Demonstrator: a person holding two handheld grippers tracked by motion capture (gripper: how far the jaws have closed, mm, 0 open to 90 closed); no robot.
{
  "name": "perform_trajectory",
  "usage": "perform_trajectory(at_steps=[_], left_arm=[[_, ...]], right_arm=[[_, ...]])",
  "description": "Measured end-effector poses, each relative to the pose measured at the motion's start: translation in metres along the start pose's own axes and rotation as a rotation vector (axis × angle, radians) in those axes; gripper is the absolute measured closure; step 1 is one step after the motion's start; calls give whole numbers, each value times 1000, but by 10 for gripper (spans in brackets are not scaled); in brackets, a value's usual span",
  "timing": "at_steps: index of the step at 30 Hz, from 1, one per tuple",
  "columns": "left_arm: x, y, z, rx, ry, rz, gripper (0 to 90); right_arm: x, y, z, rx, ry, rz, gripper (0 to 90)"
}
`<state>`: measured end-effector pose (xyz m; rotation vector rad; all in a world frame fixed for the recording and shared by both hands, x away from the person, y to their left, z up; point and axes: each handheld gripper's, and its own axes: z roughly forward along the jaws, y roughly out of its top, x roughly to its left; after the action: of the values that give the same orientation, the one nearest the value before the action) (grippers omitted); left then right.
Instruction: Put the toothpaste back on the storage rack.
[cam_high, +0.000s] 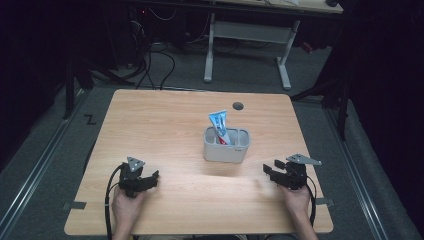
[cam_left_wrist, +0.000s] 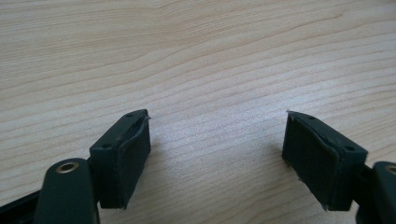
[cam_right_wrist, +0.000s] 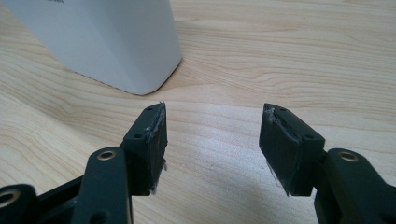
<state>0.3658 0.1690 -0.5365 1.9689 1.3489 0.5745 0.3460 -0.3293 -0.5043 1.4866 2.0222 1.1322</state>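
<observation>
A grey two-compartment holder (cam_high: 226, 145) stands at the middle of the wooden table (cam_high: 165, 125). A blue, white and red toothpaste tube (cam_high: 219, 126) sticks up from its left compartment. My left gripper (cam_high: 152, 177) rests near the front left of the table, open, with bare wood between its jaws (cam_left_wrist: 217, 140). My right gripper (cam_high: 267, 170) sits at the front right, open and empty (cam_right_wrist: 212, 135), pointing toward the holder. The holder's white wall (cam_right_wrist: 107, 42) stands just beyond and left of the right gripper's jaws, apart from them.
A round cable hole (cam_high: 238, 106) lies in the table's far edge behind the holder. A second desk frame (cam_high: 250, 45) and cables (cam_high: 150, 65) stand on the floor beyond. Open wood lies between the two grippers.
</observation>
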Motion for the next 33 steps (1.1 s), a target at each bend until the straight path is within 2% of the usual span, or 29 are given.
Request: perform_trajectory(at_steps=[10, 16, 21, 33], left_arm=[[0, 0, 0, -1, 0, 0, 238], [0, 0, 0, -2, 0, 0, 238], [0, 0, 0, -2, 0, 0, 238], [0, 0, 0, -2, 0, 0, 238]], right_arm=[[3, -2, 11, 26, -19, -8, 412], [4, -3, 17, 46, -36, -35, 412], [5, -6, 21, 48, -41, -26, 413], [7, -11, 30, 71, -70, -54, 414]])
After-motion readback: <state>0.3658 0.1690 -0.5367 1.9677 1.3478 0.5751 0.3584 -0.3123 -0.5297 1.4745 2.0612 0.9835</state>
